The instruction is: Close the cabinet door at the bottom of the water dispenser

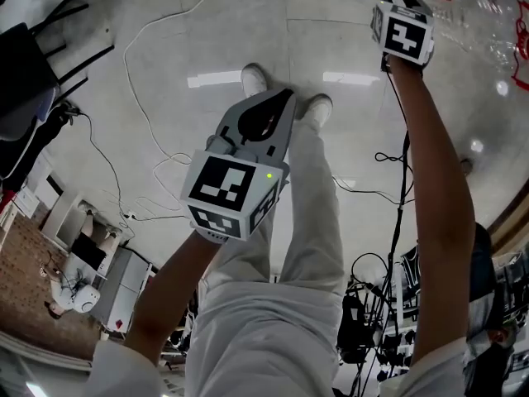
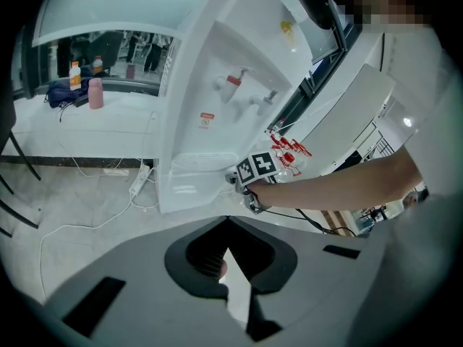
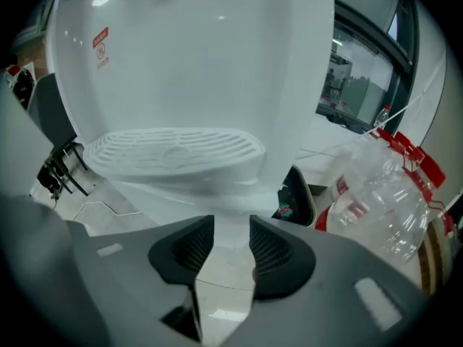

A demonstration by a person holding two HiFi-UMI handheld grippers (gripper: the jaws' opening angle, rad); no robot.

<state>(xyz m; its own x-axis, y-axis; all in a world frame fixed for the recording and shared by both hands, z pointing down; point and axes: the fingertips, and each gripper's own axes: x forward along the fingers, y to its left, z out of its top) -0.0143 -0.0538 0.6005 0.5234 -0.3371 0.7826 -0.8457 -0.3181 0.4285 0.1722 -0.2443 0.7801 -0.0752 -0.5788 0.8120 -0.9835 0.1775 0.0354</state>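
The white water dispenser (image 2: 217, 100) stands on the floor, its slotted drip tray (image 3: 173, 150) close in front of the right gripper view. Under the tray, a white edge of the bottom cabinet door (image 3: 231, 223) runs down between the pads of my right gripper (image 3: 231, 241), which touch it on both sides. In the left gripper view that gripper's marker cube (image 2: 257, 168) sits at the dispenser's lower right corner; in the head view the cube (image 1: 402, 31) is at the top right. My left gripper (image 1: 281, 102) hangs above the floor, away from the dispenser, shut with nothing in it.
A clear bag of empty red-capped plastic bottles (image 3: 383, 194) lies right of the dispenser. White cables (image 1: 149, 98) and a power strip (image 2: 137, 183) lie on the floor at the left. The person's legs and white shoes (image 1: 252, 77) are below the left gripper.
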